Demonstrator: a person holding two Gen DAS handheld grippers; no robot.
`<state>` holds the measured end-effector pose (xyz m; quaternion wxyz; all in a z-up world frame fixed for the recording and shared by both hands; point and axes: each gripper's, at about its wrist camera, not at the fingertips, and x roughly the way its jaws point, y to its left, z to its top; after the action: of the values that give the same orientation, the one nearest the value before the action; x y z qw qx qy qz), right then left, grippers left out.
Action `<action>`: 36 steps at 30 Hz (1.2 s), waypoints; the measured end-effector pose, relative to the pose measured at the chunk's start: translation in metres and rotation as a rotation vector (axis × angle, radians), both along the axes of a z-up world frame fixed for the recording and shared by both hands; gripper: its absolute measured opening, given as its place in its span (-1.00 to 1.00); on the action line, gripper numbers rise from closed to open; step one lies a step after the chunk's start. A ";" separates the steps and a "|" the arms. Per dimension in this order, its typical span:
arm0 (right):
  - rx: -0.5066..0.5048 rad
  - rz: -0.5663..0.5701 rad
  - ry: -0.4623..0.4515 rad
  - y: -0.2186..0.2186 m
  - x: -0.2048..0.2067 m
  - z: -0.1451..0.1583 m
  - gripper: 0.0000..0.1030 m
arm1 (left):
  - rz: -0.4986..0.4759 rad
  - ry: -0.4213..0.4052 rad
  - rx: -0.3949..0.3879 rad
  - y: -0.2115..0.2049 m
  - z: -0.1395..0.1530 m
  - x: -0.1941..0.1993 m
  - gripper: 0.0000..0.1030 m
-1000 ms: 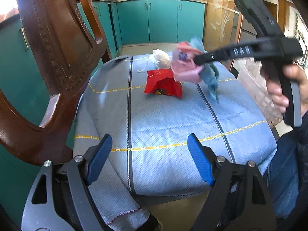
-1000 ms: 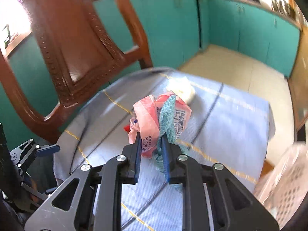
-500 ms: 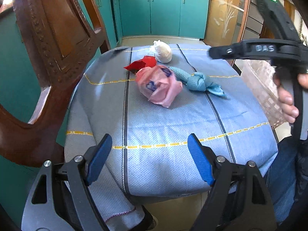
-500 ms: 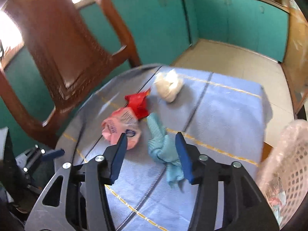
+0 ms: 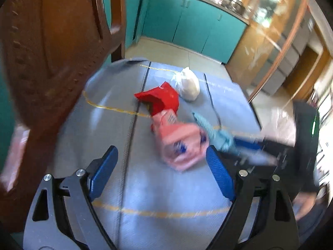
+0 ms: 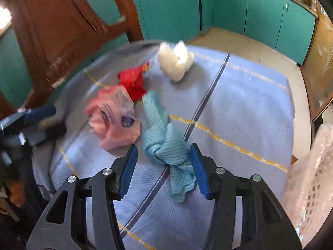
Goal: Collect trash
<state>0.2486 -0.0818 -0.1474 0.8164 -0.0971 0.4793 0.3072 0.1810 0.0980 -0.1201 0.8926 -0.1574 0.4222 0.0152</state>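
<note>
On the blue cloth-covered table lie a knotted teal rag, a crumpled pink plastic bag, a red wrapper and a white tied bag. My right gripper is open, its blue pads on either side of the teal rag's knot. My left gripper is open over the table's near part, the pink bag just ahead of it. The red wrapper, white bag and teal rag show beyond.
A carved wooden chair stands at the table's left edge. A pale lattice basket with a plastic liner sits off the right edge. Teal cabinets line the far wall.
The right gripper opened and dropped the pink bag and teal rag onto the table, then came down around the rag. The left gripper moved forward toward the pink bag.
</note>
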 end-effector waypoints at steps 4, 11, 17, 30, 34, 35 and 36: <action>0.017 0.000 0.003 -0.006 -0.003 0.003 -0.37 | 0.010 0.025 0.007 -0.011 -0.006 0.021 0.76; -0.029 -0.093 -0.068 -0.034 -0.008 0.017 -0.41 | 0.000 0.068 0.155 -0.039 -0.019 0.040 0.87; -0.043 -0.097 -0.091 -0.040 -0.012 0.021 -0.41 | -0.024 0.117 0.217 -0.049 -0.038 0.045 0.32; 0.012 -0.136 -0.137 -0.051 -0.021 0.040 -0.41 | 0.012 0.024 0.264 -0.042 -0.013 -0.005 -0.03; 0.021 -0.150 -0.141 -0.056 -0.026 0.043 -0.41 | 0.013 -0.027 0.308 -0.046 0.005 -0.017 -0.03; 0.022 -0.153 -0.143 -0.057 -0.028 0.043 -0.41 | 0.014 -0.036 0.316 -0.047 0.008 -0.018 -0.03; 0.022 -0.157 -0.145 -0.058 -0.029 0.044 -0.41 | 0.015 -0.045 0.325 -0.048 0.011 -0.021 -0.03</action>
<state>0.2196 -0.1401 -0.1037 0.8716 -0.0723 0.4214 0.2399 0.1602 0.0495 -0.1088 0.9154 -0.0145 0.3929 0.0863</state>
